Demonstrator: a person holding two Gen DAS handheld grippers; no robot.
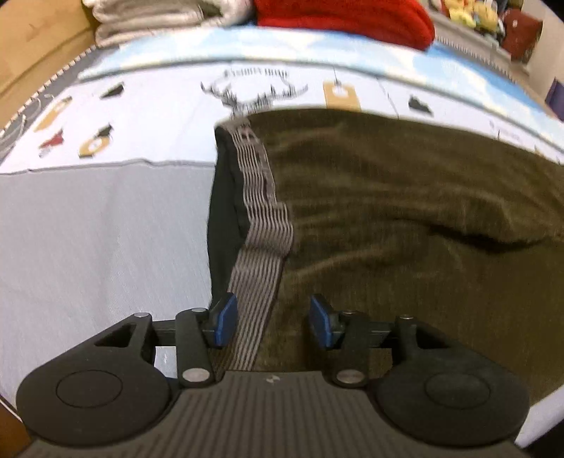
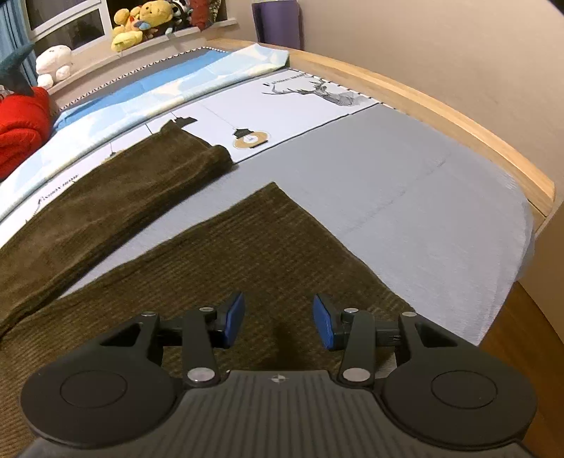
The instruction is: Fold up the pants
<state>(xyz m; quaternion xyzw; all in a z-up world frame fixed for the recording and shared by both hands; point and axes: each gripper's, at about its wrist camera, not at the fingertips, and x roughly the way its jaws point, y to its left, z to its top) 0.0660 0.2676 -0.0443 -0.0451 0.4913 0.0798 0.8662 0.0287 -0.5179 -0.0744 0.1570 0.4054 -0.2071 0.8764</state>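
Olive-brown corduroy pants [image 1: 387, 211] lie spread flat on the bed. Their grey striped elastic waistband [image 1: 262, 225] runs down the left edge, with black lining showing beside it. My left gripper [image 1: 273, 322] is open, its blue pads either side of the waistband's near end, just above it. In the right wrist view the two legs lie apart: the near leg [image 2: 246, 253] under my open right gripper [image 2: 278, 320], the far leg [image 2: 116, 197] to the upper left with its cuff folded over. Neither gripper holds cloth.
The bed has a grey sheet [image 2: 405, 197] and a white printed cover [image 1: 158, 116]. A red blanket [image 1: 345, 17] and folded grey towels [image 1: 151, 17] lie at the far side. The wooden bed frame [image 2: 440, 105] curves along the right; plush toys [image 2: 141, 21] sit on the sill.
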